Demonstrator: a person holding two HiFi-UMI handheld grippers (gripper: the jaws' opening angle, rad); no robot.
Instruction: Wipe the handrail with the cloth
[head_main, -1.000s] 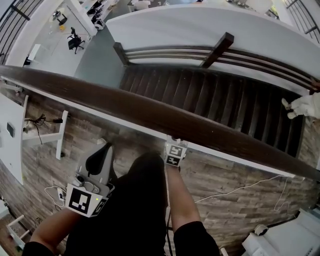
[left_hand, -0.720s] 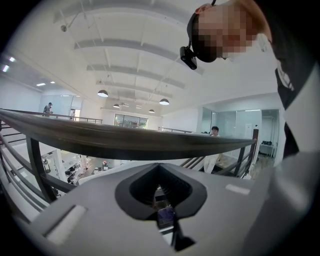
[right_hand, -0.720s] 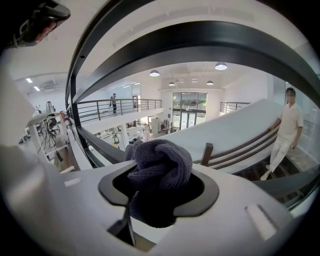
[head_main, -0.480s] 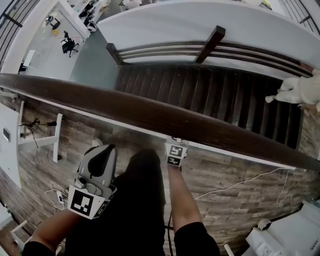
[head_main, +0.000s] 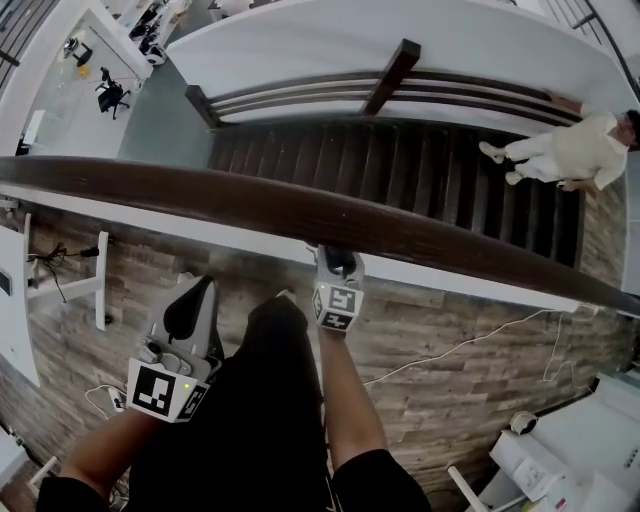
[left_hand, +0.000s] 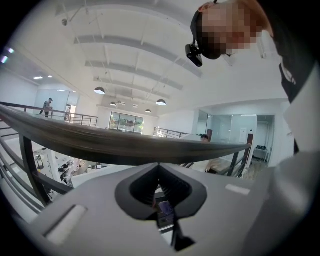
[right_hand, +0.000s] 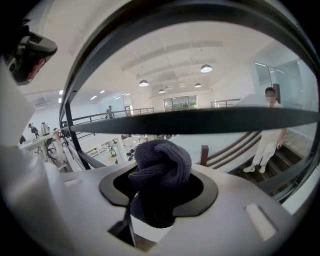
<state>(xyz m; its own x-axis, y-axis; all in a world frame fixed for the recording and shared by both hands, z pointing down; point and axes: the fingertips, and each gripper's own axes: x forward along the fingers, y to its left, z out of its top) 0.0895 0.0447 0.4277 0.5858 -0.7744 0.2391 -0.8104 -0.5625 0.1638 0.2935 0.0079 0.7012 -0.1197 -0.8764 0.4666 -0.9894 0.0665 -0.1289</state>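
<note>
The dark wooden handrail crosses the head view from left to lower right; it also shows as a dark band in the left gripper view and the right gripper view. My right gripper sits just below the handrail's near edge, shut on a bunched dark knitted cloth. The cloth shows as a dark lump at its tip, close under the rail; contact cannot be told. My left gripper hangs lower left, away from the rail, its jaws shut with nothing between them.
Beyond the rail a dark staircase drops away, with a person in white on its steps. Cables lie on the wood floor below. A white frame stands left and white equipment lower right.
The head view has swung, so the rail sits higher and the person in white has come further into view on the stairs. The right gripper's tip now shows closer under the rail.
</note>
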